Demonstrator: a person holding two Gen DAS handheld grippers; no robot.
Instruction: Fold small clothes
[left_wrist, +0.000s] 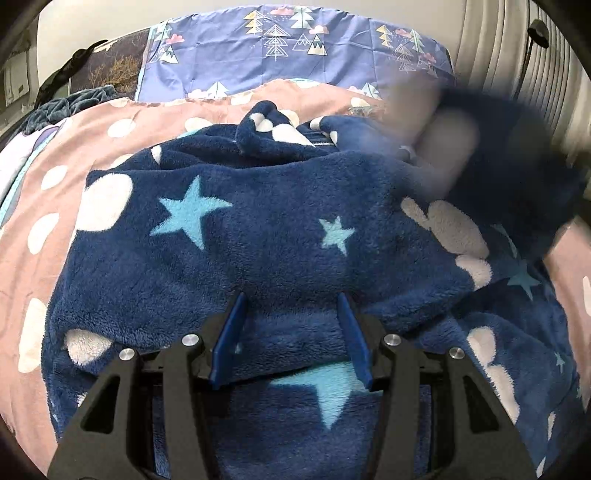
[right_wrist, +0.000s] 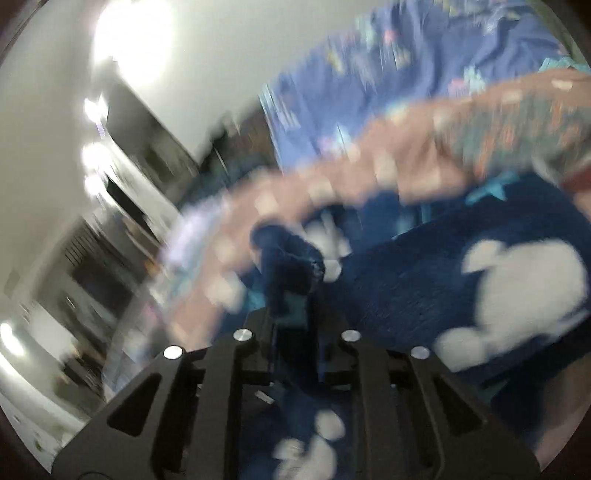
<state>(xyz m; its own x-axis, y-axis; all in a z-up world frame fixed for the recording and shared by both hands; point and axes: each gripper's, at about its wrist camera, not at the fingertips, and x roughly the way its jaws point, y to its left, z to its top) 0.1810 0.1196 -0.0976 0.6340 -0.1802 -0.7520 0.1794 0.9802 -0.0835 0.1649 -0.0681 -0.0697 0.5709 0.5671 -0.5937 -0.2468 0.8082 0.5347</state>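
Observation:
A navy fleece garment (left_wrist: 258, 229) with light-blue stars and white clouds lies spread on the pink bed cover (left_wrist: 44, 206). My left gripper (left_wrist: 291, 299) hovers low over its near part. Its blue fingers (left_wrist: 236, 325) stand apart and open, with fleece beneath and between them but not pinched. At the upper right a person's blurred hand (left_wrist: 443, 147) sweeps over the garment's far edge. The right wrist view is heavily smeared. There my right gripper (right_wrist: 295, 306) has its jaws close together, shut on a bunched lump of the navy fleece (right_wrist: 286, 258) that sticks out past the fingertips.
A blue pillow or sheet (left_wrist: 295, 48) printed with trees lies at the head of the bed. A dark teal blanket (left_wrist: 74, 103) is heaped at the far left. A white ribbed surface (left_wrist: 498, 55) stands at the right. Bright lights and furniture blur past in the right wrist view.

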